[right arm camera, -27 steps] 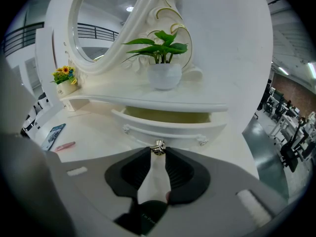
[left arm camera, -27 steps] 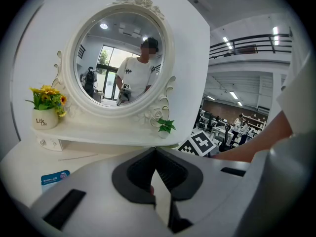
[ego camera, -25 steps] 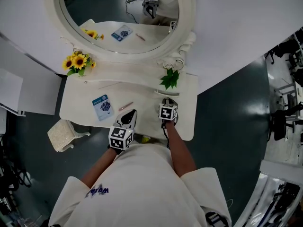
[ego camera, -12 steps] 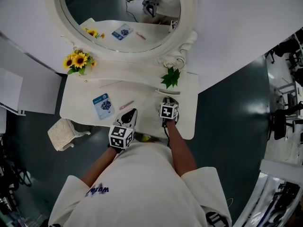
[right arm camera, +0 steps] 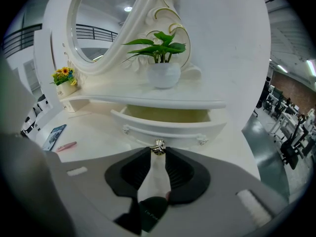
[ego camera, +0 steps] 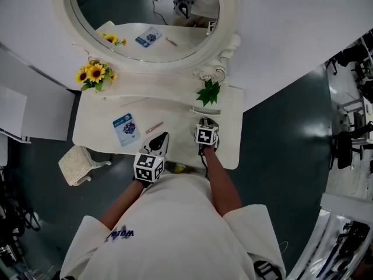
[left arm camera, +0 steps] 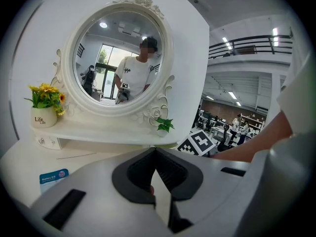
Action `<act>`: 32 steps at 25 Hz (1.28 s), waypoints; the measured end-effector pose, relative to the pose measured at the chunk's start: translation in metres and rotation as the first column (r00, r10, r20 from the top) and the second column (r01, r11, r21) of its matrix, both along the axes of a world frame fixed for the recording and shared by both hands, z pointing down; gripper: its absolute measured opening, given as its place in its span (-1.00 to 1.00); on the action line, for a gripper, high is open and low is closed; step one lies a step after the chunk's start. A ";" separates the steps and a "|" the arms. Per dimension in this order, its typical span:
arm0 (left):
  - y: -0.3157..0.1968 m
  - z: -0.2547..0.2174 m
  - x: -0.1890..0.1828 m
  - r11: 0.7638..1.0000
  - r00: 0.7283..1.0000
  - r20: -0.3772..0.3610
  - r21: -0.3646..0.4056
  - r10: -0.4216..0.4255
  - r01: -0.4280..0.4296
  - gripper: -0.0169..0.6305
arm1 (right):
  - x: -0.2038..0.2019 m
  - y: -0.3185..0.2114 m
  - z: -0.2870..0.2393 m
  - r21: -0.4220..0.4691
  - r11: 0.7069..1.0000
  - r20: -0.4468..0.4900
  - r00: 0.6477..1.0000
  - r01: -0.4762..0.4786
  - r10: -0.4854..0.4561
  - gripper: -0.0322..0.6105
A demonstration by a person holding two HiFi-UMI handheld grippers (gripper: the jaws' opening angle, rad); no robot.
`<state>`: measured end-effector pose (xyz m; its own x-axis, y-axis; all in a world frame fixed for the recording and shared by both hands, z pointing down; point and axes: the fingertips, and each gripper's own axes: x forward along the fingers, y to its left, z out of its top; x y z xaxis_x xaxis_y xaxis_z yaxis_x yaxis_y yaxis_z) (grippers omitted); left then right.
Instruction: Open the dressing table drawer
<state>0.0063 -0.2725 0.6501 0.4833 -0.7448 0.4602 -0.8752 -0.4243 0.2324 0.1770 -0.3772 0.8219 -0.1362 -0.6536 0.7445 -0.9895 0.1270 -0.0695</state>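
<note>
The white dressing table (ego camera: 227, 150) has a small curved drawer (right arm camera: 168, 126) under its shelf, below the potted green plant (right arm camera: 160, 63). The drawer stands pulled partly out, and its pale inside shows. My right gripper (right arm camera: 158, 151) is shut on the drawer's small metal knob (right arm camera: 158, 146); in the head view the right gripper (ego camera: 204, 123) sits at the drawer (ego camera: 205, 113). My left gripper (ego camera: 158, 141) hovers over the tabletop near the front edge. In the left gripper view the left gripper (left arm camera: 155, 153) is shut with nothing in it.
A blue card (ego camera: 125, 128) and a pink pen (ego camera: 154, 127) lie on the tabletop left of the grippers. Sunflowers in a pot (ego camera: 93, 74) stand at the back left beside the oval mirror (ego camera: 145, 16). A white stool (ego camera: 76, 165) stands at the table's left front.
</note>
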 end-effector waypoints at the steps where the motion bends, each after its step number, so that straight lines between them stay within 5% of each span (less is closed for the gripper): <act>1: 0.001 0.000 0.000 1.000 1.000 0.001 -0.001 0.001 -0.001 -0.92 | 0.000 0.001 0.000 0.001 1.000 0.000 1.000 0.000 0.000 -0.58; 32: 0.017 0.003 0.007 0.999 0.999 -0.014 -0.002 0.037 -0.037 -0.92 | -0.004 0.026 0.001 0.008 1.000 -0.024 1.000 -0.004 0.004 -0.58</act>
